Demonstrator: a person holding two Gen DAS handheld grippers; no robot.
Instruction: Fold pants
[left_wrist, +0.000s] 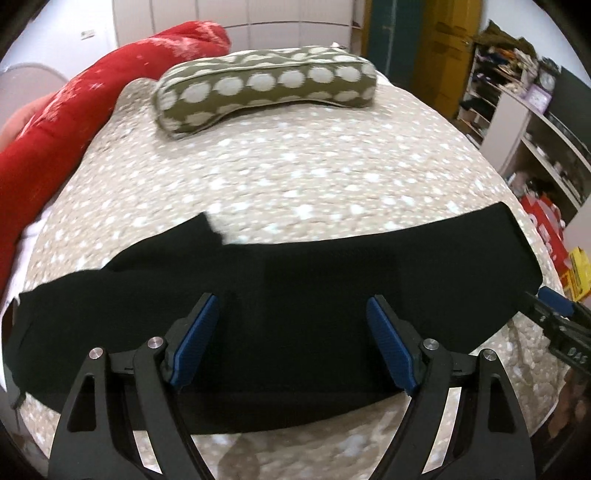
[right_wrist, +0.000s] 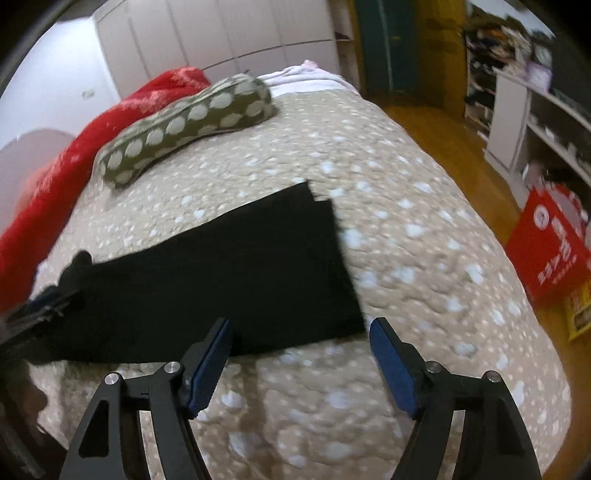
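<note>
A pair of black pants (left_wrist: 295, 280) is seen laid flat across the near part of a bed, on a beige bedspread (left_wrist: 295, 166) flecked with white. In the left wrist view the garment is stretched as a long dark band from the bed's left edge almost to its right edge, close to the near edge. In the right wrist view one squared end of the pants (right_wrist: 303, 266) is shown lying short of the bed's right edge, with bare bedspread (right_wrist: 424, 258) beyond it.

The left hand-held gripper (left_wrist: 291, 306) is held above the middle of the pants with its blue-padded jaws spread wide; nothing is clasped between them, and whether the pads touch the cloth cannot be told. The right hand-held gripper (right_wrist: 299, 328) is likewise released, its jaws apart over the near corner of the pants' end and the bedspread, with no cloth pinched. The right hand-held gripper's tip (left_wrist: 554, 306) is also seen at the right end of the pants in the left wrist view.

At the far end of the bed an olive cushion with pale dots (left_wrist: 266, 88) is laid, and a red blanket (left_wrist: 74, 110) is bunched along the bed's left edge. A red box (right_wrist: 546, 243) is seen on the wooden floor off the right side.
</note>
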